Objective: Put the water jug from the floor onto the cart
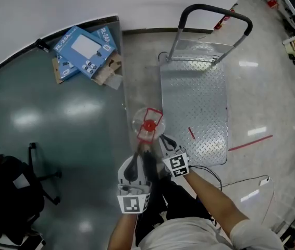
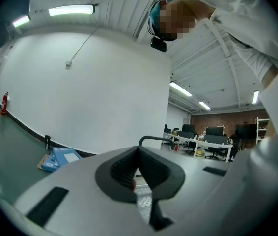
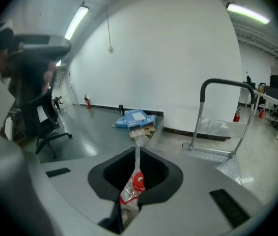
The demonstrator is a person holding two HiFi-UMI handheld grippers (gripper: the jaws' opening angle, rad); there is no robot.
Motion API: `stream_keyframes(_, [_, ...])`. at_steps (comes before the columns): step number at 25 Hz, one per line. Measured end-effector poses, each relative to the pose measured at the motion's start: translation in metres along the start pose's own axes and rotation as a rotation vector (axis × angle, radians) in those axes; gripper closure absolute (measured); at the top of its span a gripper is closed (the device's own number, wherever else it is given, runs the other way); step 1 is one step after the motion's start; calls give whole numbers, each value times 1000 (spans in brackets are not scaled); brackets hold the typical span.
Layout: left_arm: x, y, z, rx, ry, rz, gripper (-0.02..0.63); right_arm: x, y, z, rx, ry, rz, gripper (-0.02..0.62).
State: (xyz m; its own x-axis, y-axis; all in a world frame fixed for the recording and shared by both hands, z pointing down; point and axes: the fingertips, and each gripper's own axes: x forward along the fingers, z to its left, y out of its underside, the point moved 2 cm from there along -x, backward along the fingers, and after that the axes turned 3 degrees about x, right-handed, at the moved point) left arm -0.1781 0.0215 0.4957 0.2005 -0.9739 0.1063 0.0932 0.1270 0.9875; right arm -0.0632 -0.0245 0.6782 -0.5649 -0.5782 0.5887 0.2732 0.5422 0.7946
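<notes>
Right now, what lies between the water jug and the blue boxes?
Beyond the water jug, mostly bare floor, then brown cardboard beside the blue boxes; the head view shows it.

In the right gripper view the water jug [image 3: 137, 182] is showing only as a red cap and a strip of label through the slit of the right gripper [image 3: 137, 154] — the rest is hiding behind the grey housing. In the left gripper view the cart [image 2: 152, 137] is peeking out as a bit of handle above the left gripper [image 2: 137, 151]; a red speck in its slit is too small to name. In the head view the jug's clear outline is blending into the floor, the black chair [image 1: 12, 191] is running off the left edge, and the print on the blue boxes [image 1: 82, 48] is coming out too small to read.
</notes>
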Motion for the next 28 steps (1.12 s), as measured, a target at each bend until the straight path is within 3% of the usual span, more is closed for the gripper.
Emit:
stream_keyframes(3, [4,19,4,-15,5,25,603,38,35,-12,40,13,116,573])
stream_keyframes(5, [6,28,7,-25,9,33,603,61,57,-17,67,3,194,444])
stream_keyframes(7, [5,36,11,-39,9,41,603,80,81,-20,76,-6,278,395])
stream_keyframes(18, [14,62,35,-104,9,123,603,159,137,-16,52,22,548,325])
stream_keyframes(28, [22,71,44,-129,15,152,603,186,156,-16,31,38,664,324])
